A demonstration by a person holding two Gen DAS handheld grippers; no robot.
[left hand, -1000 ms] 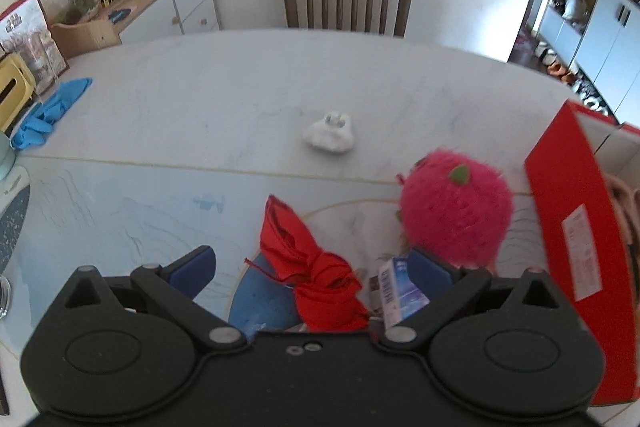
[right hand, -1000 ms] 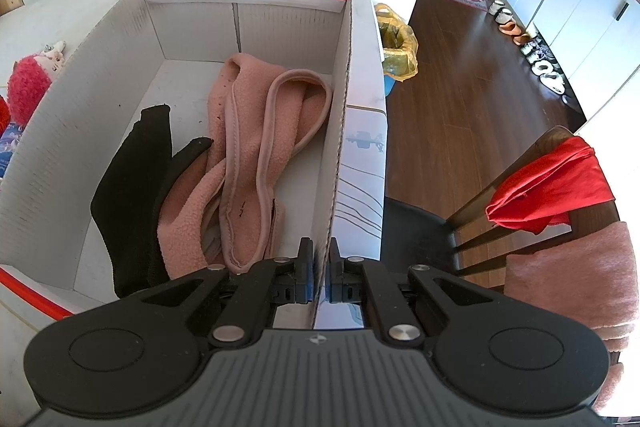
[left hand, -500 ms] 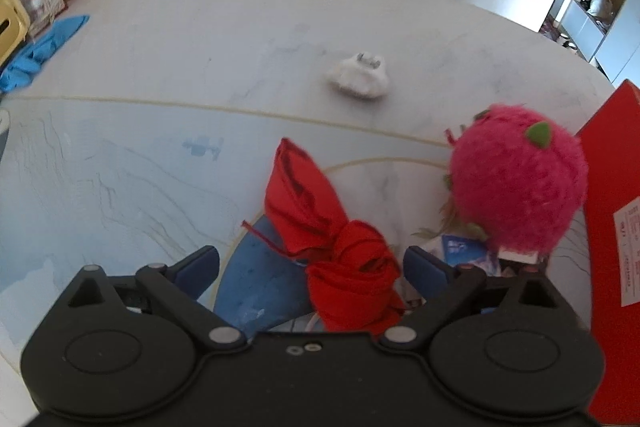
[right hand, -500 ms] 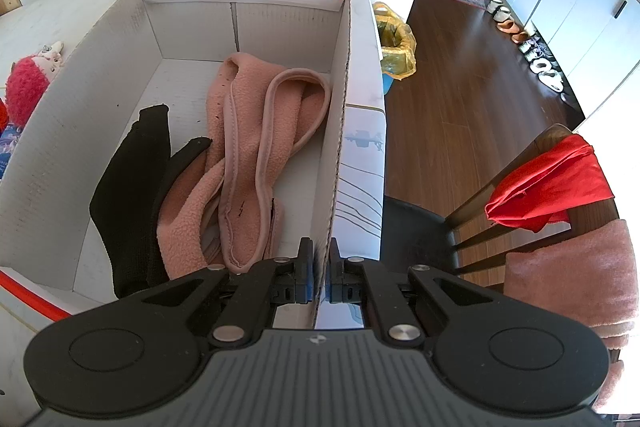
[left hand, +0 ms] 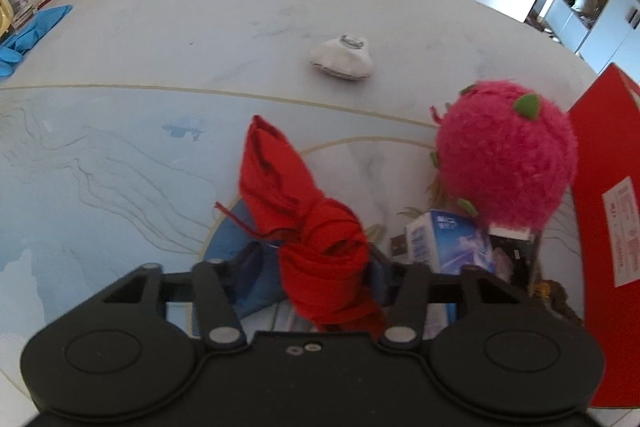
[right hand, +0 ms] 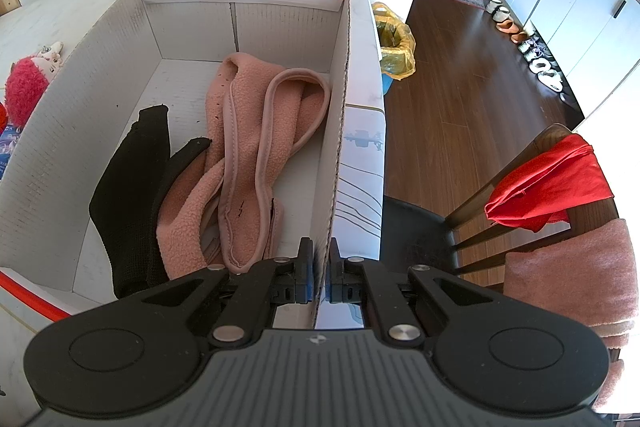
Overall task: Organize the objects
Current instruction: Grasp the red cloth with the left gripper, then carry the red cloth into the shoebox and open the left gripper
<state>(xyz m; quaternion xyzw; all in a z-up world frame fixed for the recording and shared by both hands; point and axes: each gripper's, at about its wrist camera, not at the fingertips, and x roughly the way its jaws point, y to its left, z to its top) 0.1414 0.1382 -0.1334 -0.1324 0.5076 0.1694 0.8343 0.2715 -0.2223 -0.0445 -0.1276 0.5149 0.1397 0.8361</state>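
My left gripper (left hand: pixel 316 267) pinches a red cloth (left hand: pixel 312 227) beside a pink plush (left hand: pixel 504 155); my right gripper (right hand: pixel 318 267) clamps the box wall (right hand: pixel 338 131) — pink scarf (right hand: pixel 248 147), black gloves (right hand: pixel 132 183) inside.

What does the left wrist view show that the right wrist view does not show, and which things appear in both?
Only the left wrist view shows the red cloth on the table, between the fingers of the left claw, and a small white object further away.

Only the right wrist view shows the inside of the white box, with a pink fleece garment and a black cloth, and the right claw shut on the box's right wall.

Both views show the pink plush toy and the blue carton beside the box.
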